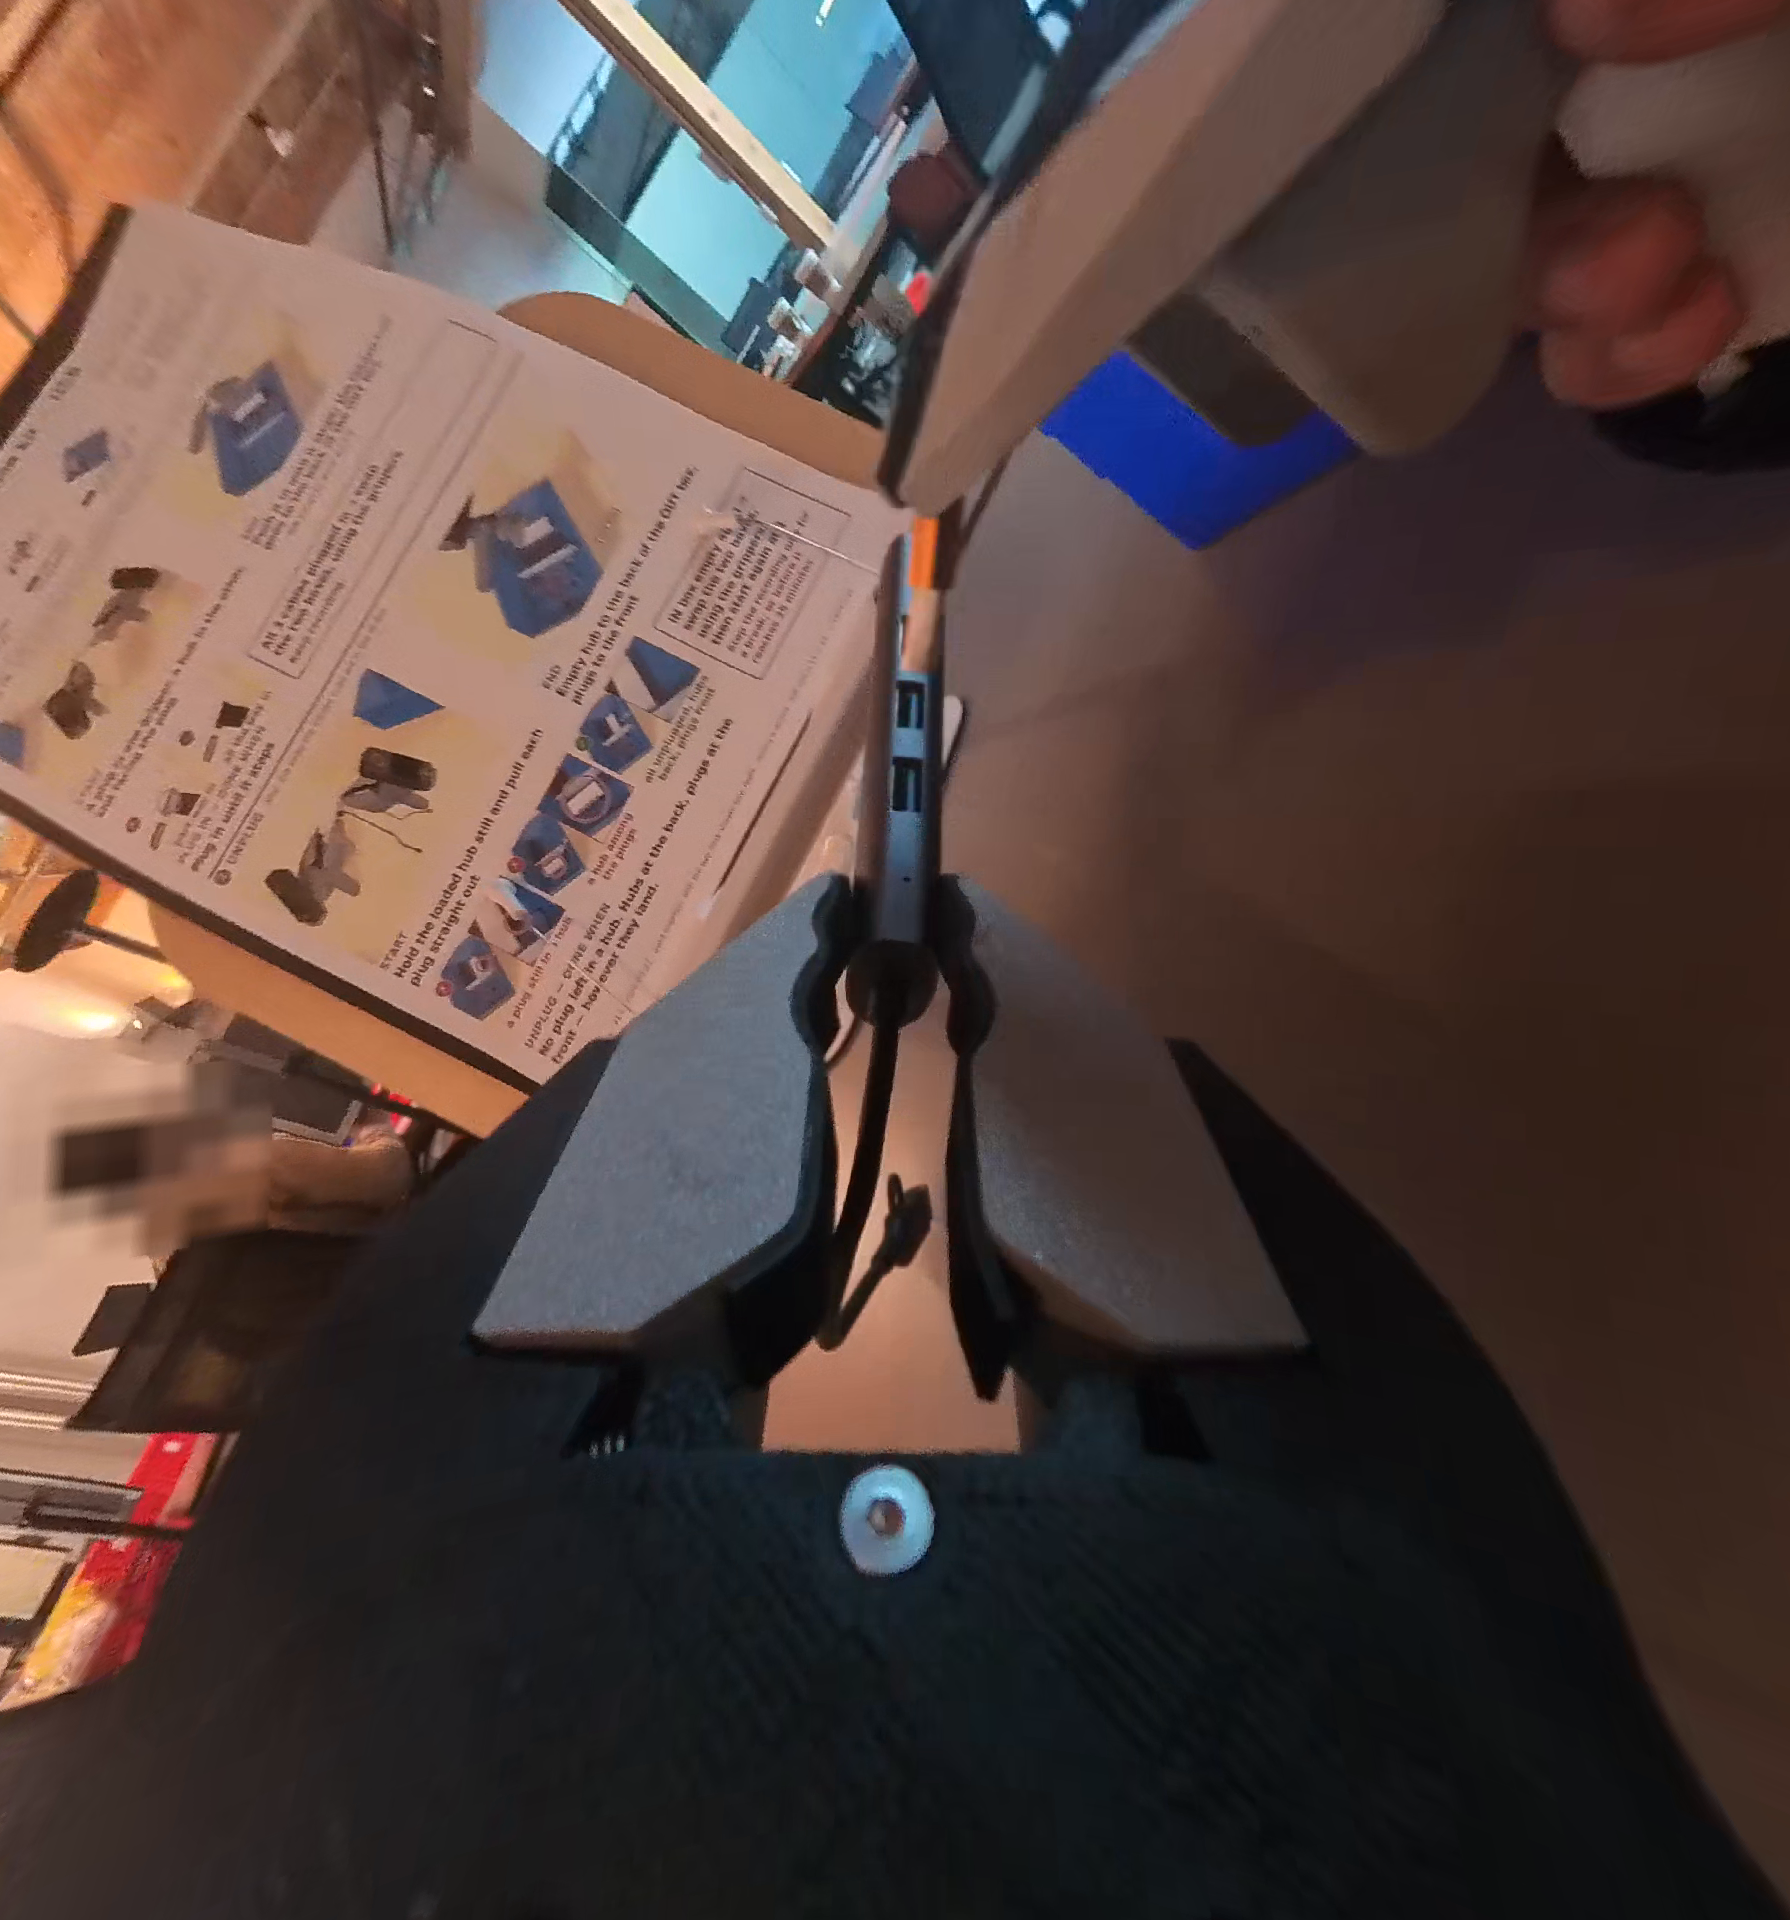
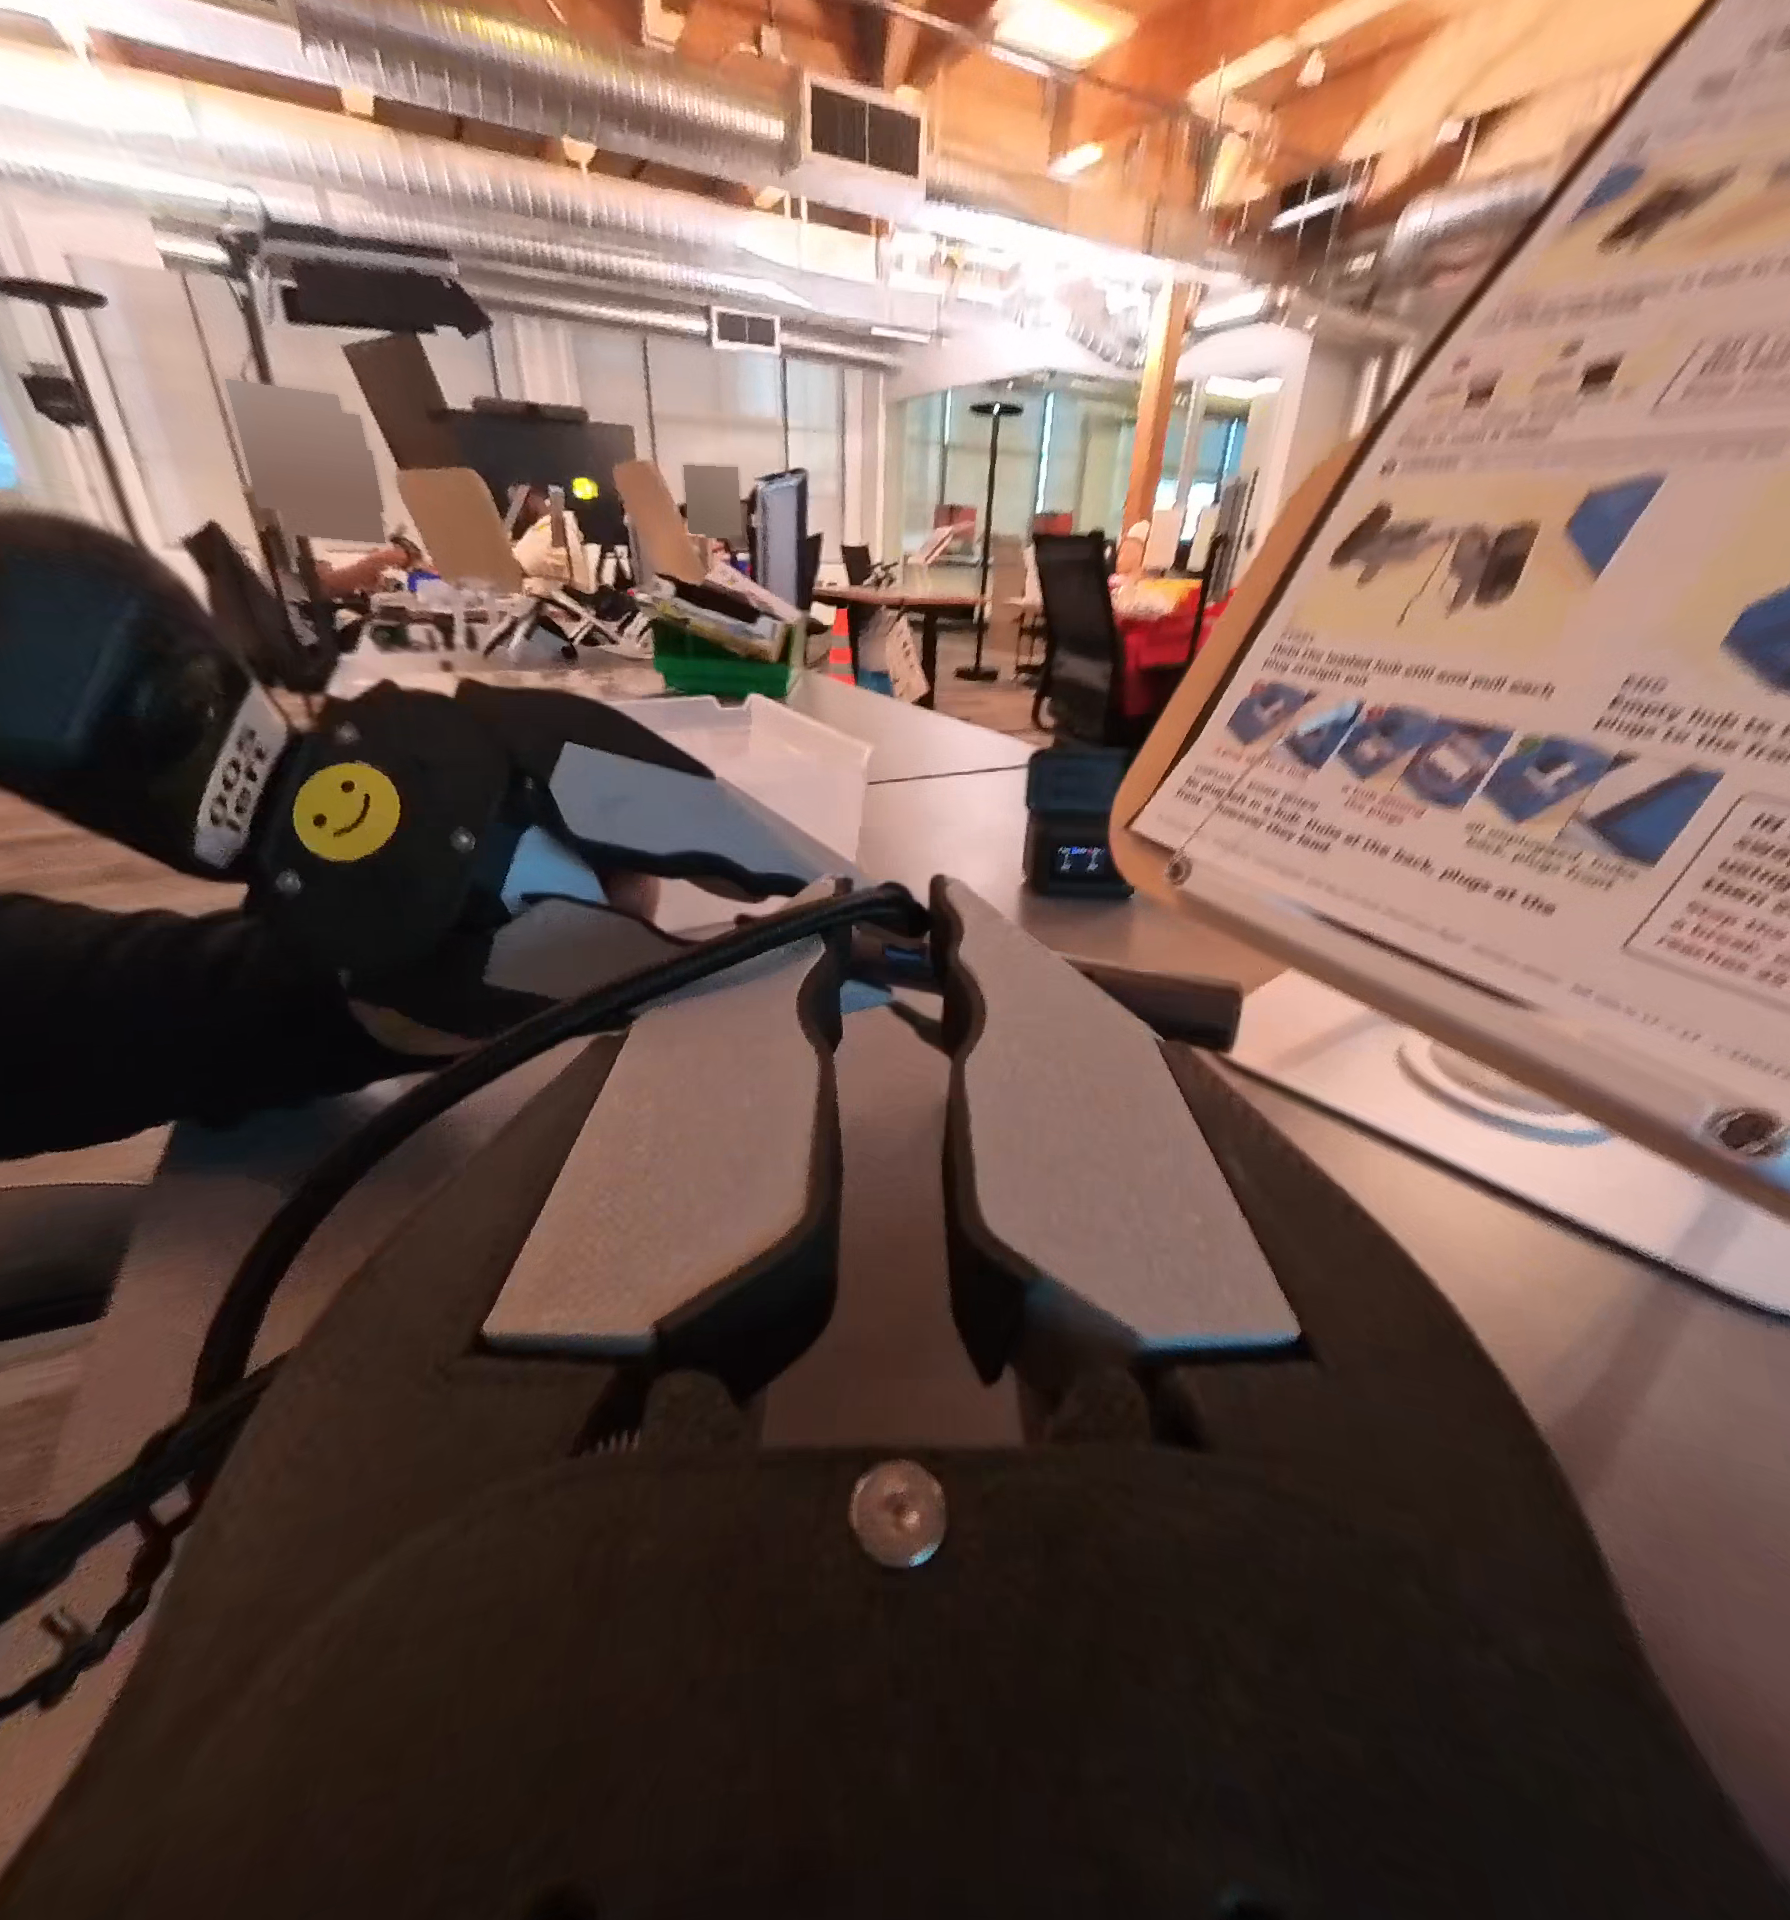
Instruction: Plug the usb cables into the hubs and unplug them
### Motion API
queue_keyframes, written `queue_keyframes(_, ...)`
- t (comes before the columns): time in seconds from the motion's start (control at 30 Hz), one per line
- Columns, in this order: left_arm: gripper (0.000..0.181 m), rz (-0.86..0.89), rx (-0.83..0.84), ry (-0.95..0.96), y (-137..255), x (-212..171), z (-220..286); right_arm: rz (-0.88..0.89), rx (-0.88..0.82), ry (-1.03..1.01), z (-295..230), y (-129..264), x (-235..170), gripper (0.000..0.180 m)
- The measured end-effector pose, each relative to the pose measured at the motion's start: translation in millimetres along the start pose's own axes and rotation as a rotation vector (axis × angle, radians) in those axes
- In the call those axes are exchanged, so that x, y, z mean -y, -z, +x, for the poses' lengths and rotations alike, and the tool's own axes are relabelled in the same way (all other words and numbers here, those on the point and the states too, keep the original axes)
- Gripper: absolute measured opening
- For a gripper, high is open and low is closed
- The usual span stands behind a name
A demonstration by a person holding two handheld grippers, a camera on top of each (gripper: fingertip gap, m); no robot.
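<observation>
**Hub held, plug at its far end**

On the left stands the instruction board [image 1: 371, 623], tilted close beside the work. The left gripper [image 1: 896, 935] is clamped on the near end of the slim grey hub [image 1: 906, 821], whose own lead hangs back between the fingers. Two ports on its face look empty. At the hub's far end the right gripper [image 1: 1130, 260] comes in from above, near an orange-tagged plug [image 1: 924, 551].

In the right wrist view, the right gripper [image 2: 891, 925] is closed on the plug end of a black cable [image 2: 517, 1029], which loops away left, the left gripper [image 2: 652, 821] just beyond.

I judge this a plugging or unplugging in progress (which one I cannot tell). The next move calls for travel straight along the hub's axis, the left holding firm.

The board's edge and base crowd one side; open table [image 1: 1390, 935] lies to the right.
</observation>
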State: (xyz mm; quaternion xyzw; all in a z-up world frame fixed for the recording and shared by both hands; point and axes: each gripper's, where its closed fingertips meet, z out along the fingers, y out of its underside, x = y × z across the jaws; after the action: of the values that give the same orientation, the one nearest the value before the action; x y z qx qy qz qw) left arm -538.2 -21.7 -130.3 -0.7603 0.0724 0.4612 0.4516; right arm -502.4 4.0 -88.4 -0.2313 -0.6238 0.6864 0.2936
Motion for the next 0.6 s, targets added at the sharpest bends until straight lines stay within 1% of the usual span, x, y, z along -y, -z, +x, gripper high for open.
queue_keyframes(0.1,0.014,0.017,0.017,0.044,3.4,3.5,-8.7,0.031,-0.042,0.093,-1.9,-1.0,5.3,0.011)
queue_keyframes(0.17,0.014,0.028,0.032,0.048,4.3,6.3,-11.8,0.05,-0.044,0.118,-6.7,-4.1,8.9,0.011)
queue_keyframes(0.27,0.014,0.059,0.054,0.038,6.5,12.9,-13.5,0.045,-0.079,0.17,-9.5,-9.2,10.3,0.011)
queue_keyframes(0.47,0.014,0.075,0.085,-0.003,9.8,16.2,-15.9,0.005,-0.15,0.376,-17.0,-13.5,9.7,0.011)
queue_keyframes(0.6,0.014,0.087,0.104,-0.052,12.1,20.0,-15.1,0.001,-0.169,0.443,-19.6,-14.9,10.6,0.011)
